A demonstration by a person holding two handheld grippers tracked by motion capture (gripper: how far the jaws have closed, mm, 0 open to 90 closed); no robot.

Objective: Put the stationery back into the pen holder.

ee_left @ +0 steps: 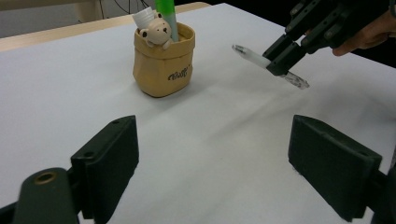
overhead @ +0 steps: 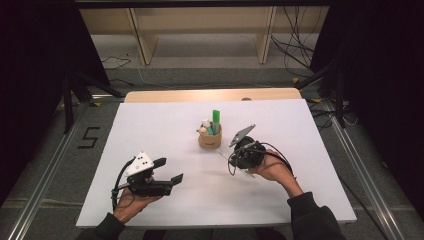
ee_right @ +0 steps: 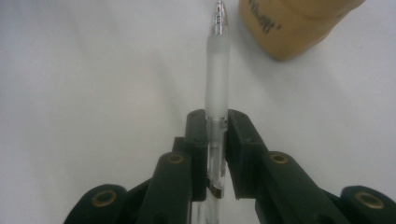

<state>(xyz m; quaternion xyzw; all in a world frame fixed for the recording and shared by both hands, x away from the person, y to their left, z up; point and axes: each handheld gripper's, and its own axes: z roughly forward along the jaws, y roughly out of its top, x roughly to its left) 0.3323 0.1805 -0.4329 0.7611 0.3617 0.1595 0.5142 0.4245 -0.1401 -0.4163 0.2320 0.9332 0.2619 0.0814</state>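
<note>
Right gripper view: pen [ee_right: 218, 70] between tool [ee_right: 216, 135] jaws

pen [ee_right: 217, 65]: clear, frosted grip | clamped, above table | near tan holder [ee_left: 162, 63] holding green marker [overhead: 216, 119]

Black two-jaw left gripper [overhead: 169, 170] with white three-cornered plate, black right gripper [overhead: 239, 150], trailing cables, dark sleeves [overhead: 314, 220]

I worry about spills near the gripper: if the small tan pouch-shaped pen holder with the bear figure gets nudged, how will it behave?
The tan pouch-shaped pen holder will probably slide before it tips: it looks squat with a broad base. The tall green marker standing in it raises its load, so a high push might rock it. The white table cover looks smooth, offering little grip.
</note>
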